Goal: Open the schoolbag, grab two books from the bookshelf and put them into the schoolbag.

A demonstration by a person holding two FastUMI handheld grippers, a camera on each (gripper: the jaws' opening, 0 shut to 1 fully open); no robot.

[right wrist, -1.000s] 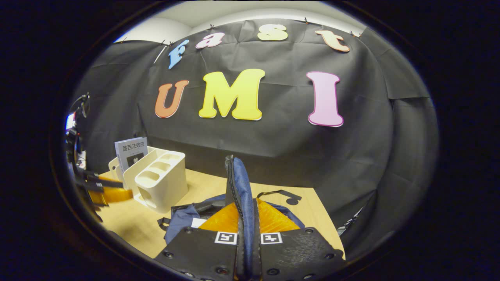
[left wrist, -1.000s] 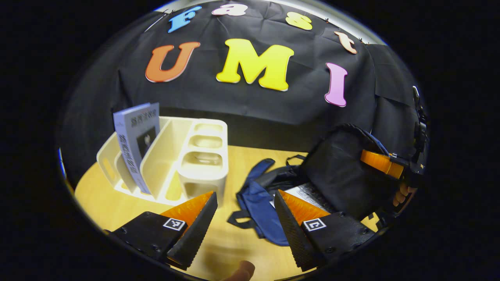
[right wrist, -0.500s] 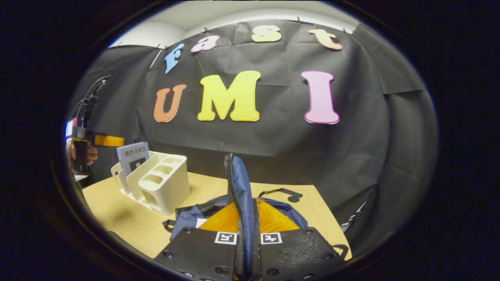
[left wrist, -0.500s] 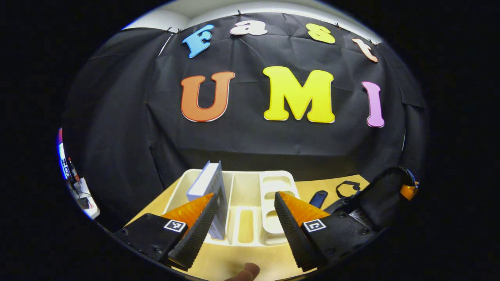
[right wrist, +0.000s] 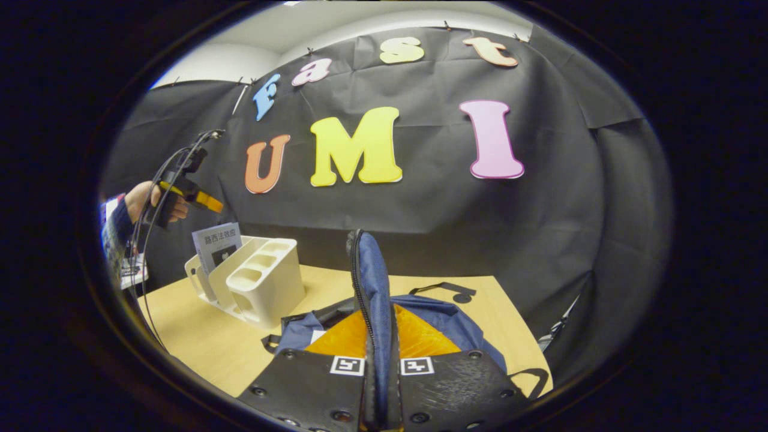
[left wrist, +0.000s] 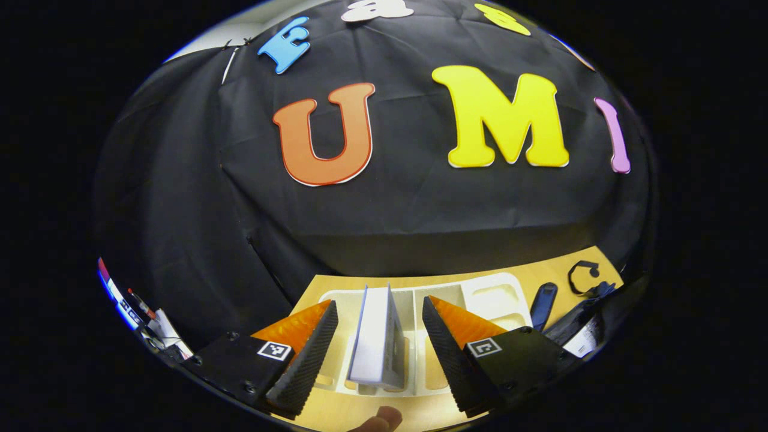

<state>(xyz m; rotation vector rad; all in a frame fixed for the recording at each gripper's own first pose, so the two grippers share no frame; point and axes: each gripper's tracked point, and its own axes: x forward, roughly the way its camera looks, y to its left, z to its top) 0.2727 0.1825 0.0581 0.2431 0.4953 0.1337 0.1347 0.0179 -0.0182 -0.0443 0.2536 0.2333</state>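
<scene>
Left claw (left wrist: 378,336) hangs above the cream bookshelf (left wrist: 456,288), its two fingers spread wide with the upright book (left wrist: 375,336) standing between them; a gap shows on either side of the book, so neither finger touches it. Seen in the left gripper view, the book's top edge points up toward the camera and it stands in one of the bookshelf's long slots, with the small square compartments farther to the right. In the right gripper view the same left claw (right wrist: 207,201) shows far off, held by a hand (right wrist: 144,201) with a dark sleeve, above and a little behind the bookshelf (right wrist: 264,282), where the book (right wrist: 217,246) stands at the end farthest from the schoolbag. Right claw (right wrist: 378,336) is closed tight on the raised flap of the blue schoolbag (right wrist: 369,282), both fingers pressing the fabric beside the zip, so the flap stands upright above the rest of the bag. The schoolbag lies on the wooden counter (right wrist: 198,336) just beside the bookshelf, on the side of its small compartments. In the left gripper view, part of the schoolbag (left wrist: 543,300) and a black strap loop (left wrist: 582,276) lie on the counter (left wrist: 540,273) to the right of the bookshelf. A fingertip (left wrist: 378,420) of the holding hand shows at the bottom edge of that view.
</scene>
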